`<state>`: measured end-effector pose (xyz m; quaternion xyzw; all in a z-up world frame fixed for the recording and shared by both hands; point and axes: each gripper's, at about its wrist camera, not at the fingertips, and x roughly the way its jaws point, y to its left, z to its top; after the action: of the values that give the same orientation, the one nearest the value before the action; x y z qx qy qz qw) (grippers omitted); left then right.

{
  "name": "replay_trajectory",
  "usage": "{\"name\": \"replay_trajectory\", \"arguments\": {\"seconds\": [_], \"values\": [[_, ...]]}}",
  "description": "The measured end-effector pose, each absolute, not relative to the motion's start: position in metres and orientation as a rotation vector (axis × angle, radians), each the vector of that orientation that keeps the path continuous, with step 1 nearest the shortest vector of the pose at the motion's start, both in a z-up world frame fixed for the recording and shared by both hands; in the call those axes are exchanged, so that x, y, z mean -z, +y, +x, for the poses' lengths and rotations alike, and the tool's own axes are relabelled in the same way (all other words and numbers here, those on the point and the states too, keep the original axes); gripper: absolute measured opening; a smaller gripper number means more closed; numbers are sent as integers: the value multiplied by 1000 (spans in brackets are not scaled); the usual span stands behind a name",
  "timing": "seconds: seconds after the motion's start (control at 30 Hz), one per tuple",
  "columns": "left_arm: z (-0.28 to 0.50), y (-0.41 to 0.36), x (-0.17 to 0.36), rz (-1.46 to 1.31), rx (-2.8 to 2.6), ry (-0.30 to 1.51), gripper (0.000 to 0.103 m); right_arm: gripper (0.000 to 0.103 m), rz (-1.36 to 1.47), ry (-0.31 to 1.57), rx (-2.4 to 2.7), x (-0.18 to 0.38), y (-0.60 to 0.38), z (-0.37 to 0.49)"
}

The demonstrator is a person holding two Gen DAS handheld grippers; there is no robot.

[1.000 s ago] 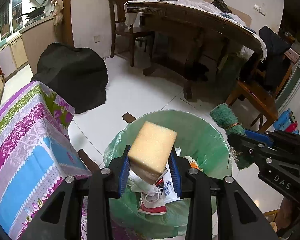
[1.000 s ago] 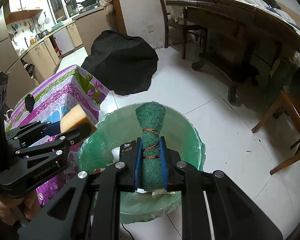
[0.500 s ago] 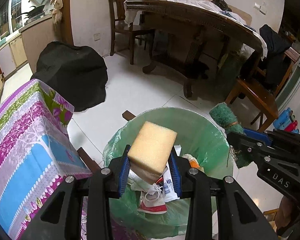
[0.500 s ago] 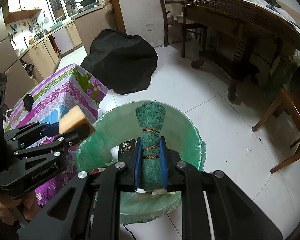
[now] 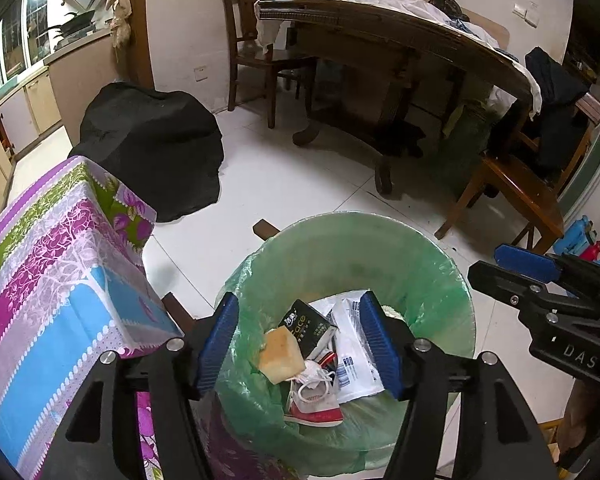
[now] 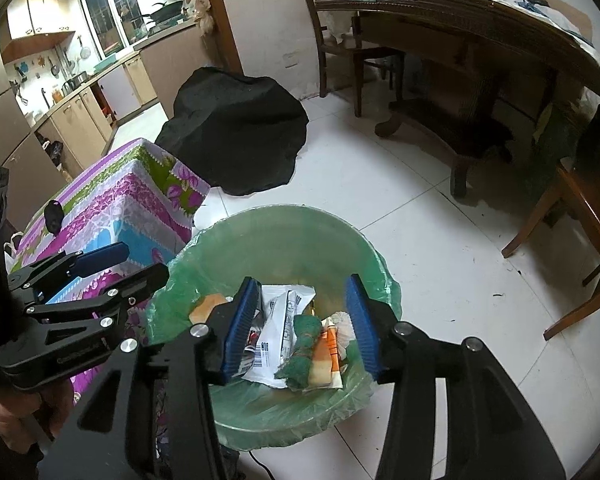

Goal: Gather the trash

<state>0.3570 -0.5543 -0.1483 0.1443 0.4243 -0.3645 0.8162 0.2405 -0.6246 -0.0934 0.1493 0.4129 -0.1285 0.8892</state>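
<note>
A bin lined with a green bag (image 5: 428, 264) (image 6: 236, 240) stands on the white floor below both grippers. My left gripper (image 5: 298, 342) hangs over it, its jaws opening with nothing between them. The yellow sponge (image 5: 281, 355) (image 6: 206, 305) lies among the trash in the bin. My right gripper (image 6: 304, 324) is also over the bin, jaws opening and empty. The green scouring pad (image 6: 302, 344), bound with copper wire, lies in the bin on white wrappers. Each gripper shows in the other's view, the right gripper (image 5: 512, 268) and the left gripper (image 6: 124, 260).
A table with a purple, blue and green flowered cloth (image 5: 60, 280) (image 6: 140, 200) stands left of the bin. A black cover (image 5: 152, 148) lies on the floor behind. A big wooden table (image 5: 400, 40) and chairs (image 5: 512, 196) stand at the back and right.
Both grippers have opened. The yellow sponge dropped from the left one and the green scouring pad from the right one, both into the bin.
</note>
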Motion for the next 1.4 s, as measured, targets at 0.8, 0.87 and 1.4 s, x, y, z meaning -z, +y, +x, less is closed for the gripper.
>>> {"name": "replay_trajectory", "arguments": {"seconds": [0.8, 0.87, 1.4], "values": [[248, -368, 48, 116, 534, 478, 98, 98, 161, 445, 369, 26, -498, 67], [224, -348, 42, 125, 525, 440, 98, 98, 147, 429, 393, 25, -480, 51], [58, -297, 35, 180, 724, 431, 98, 98, 125, 333, 532, 24, -414, -55]]}}
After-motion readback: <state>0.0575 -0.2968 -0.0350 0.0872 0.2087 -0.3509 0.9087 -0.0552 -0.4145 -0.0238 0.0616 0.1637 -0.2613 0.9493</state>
